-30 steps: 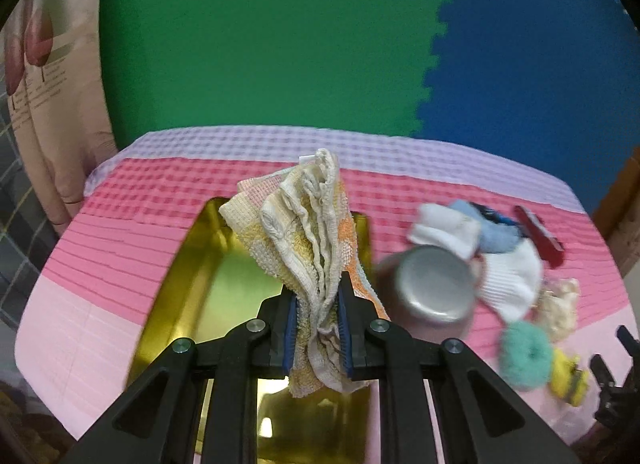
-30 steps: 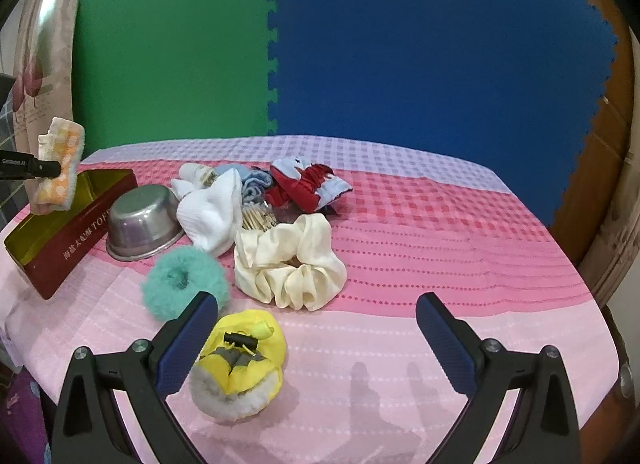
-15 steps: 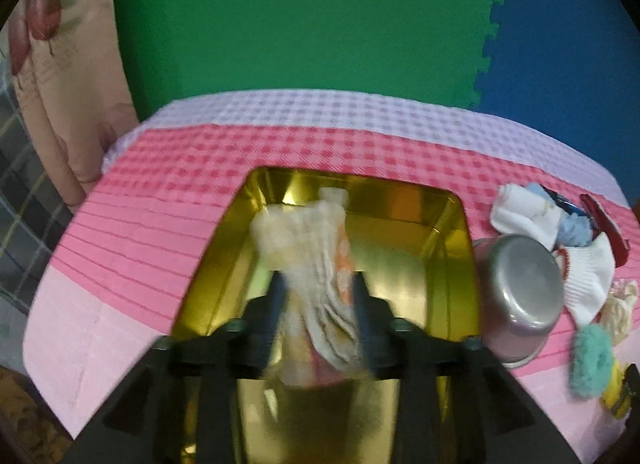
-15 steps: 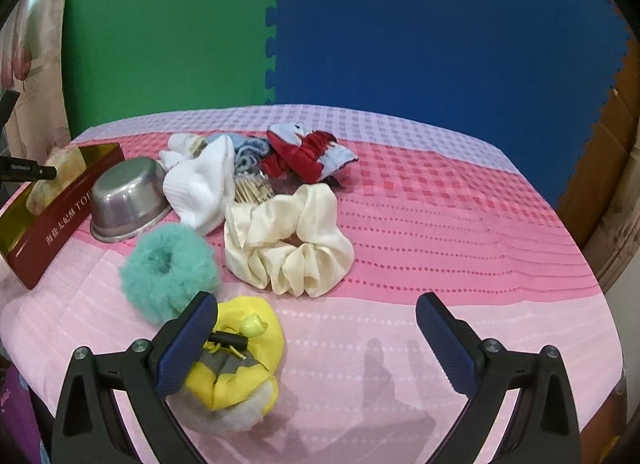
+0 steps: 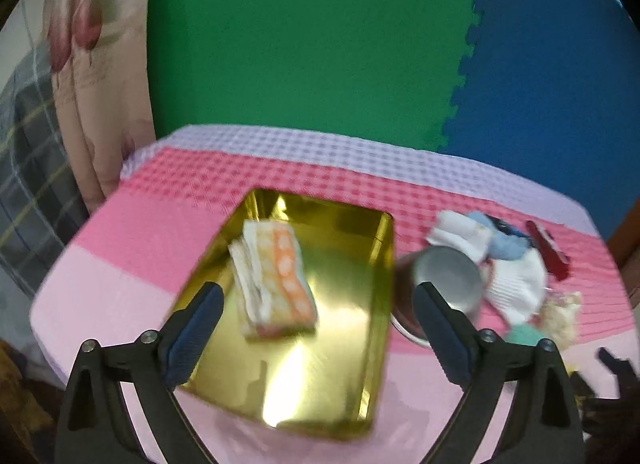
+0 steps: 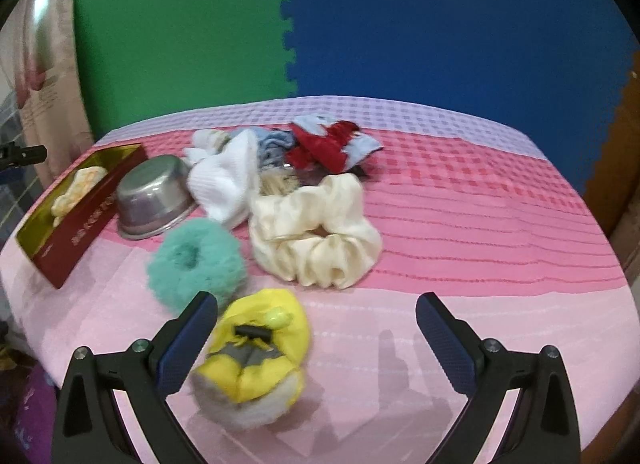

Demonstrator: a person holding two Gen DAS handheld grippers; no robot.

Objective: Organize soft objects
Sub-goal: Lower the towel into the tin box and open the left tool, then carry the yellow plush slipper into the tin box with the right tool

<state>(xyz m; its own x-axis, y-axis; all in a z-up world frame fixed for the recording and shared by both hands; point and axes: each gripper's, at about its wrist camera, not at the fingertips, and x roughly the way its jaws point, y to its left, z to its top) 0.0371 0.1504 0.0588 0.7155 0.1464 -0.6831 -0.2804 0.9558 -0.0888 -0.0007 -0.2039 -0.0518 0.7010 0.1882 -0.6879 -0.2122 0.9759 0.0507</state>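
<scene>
Left tool (image 5: pixel 316 316) just spread wide, cloth (image 5: pixel 276 280) lying free in tin (image 5: pixel 376 328); right tool (image 6: pixel 316 328) apart, empty.

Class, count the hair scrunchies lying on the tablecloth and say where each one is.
2. The teal fluffy scrunchie lies beside the metal bowl; the cream satin scrunchie lies right of it, before the clothes pile, which may hide more.

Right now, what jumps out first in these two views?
The shiny gold tin at the table's left end, with a folded orange-and-cream cloth lying inside, free of the left tool, whose jaws have just been opening. Next, the heap of soft things mid-table: cream scrunchie, teal fluffy scrunchie, and the yellow plush by the open right tool.
</scene>
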